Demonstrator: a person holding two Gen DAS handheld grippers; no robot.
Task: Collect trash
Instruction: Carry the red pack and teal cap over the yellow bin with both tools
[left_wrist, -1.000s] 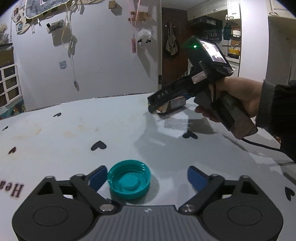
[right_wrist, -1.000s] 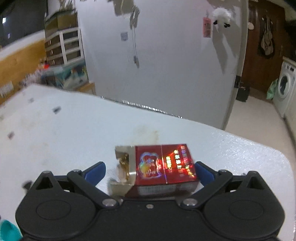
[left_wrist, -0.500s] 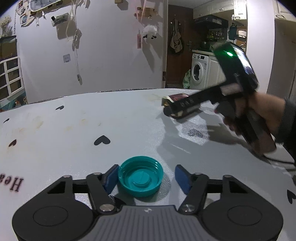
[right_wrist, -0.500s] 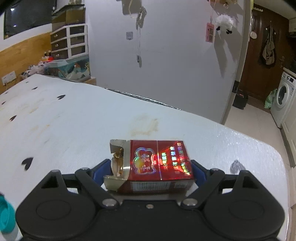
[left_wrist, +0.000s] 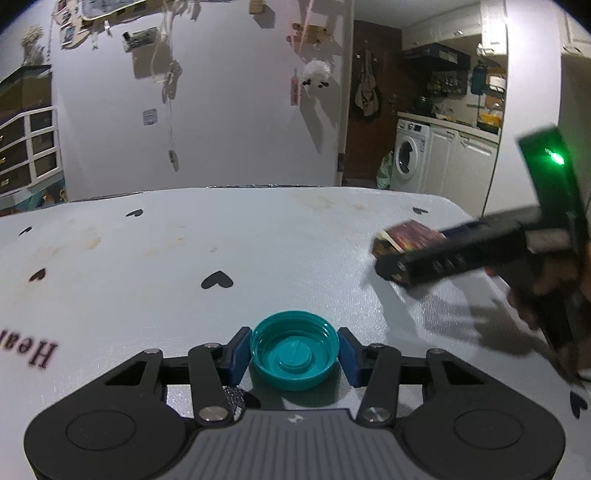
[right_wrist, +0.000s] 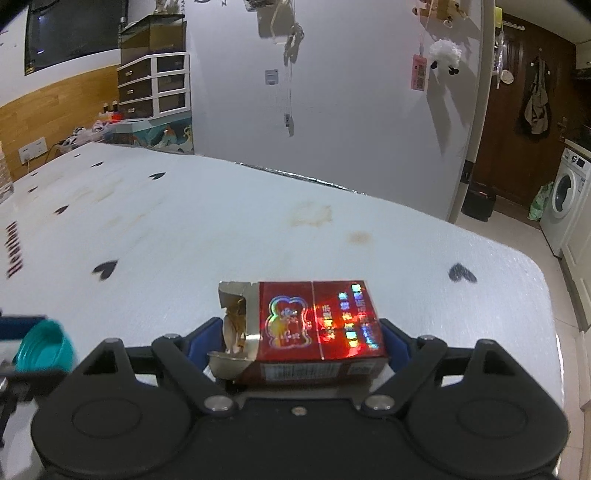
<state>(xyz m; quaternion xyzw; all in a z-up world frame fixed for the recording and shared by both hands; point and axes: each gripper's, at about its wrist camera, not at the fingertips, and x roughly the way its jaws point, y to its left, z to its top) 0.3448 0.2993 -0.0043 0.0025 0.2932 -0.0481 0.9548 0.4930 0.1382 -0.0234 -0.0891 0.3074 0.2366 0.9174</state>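
**Trash: teal cap and red pack, one per gripper**

Teal bottle cap (left_wrist: 294, 355) sits open side up on the table (left_wrist: 155, 258), low centre of the left wrist frame, right between the blue pads (left_wrist: 236, 354) of your left gripper (left_wrist: 294, 356). Jaws are closing, pads at or just off the rim; can't tell if they're pressing yet. The cap looks like light, stiff, smooth plastic, so it'll likely squirt out if you pinch high. Take it across the widest part, low on the ribbed wall.

Red cigarette pack (right_wrist: 314, 328) lies flat, low centre of the right wrist frame, between the pads of your right gripper (right_wrist: 295, 341). Jaws are easing in at the pack's two ends, with no firm pinch visible. Its left end is torn open, foil (right_wrist: 232, 325) showing. Judging by that: probably empty, very light, thin card, crushes easily. Squeeze gently, and expect the torn end to fold in.
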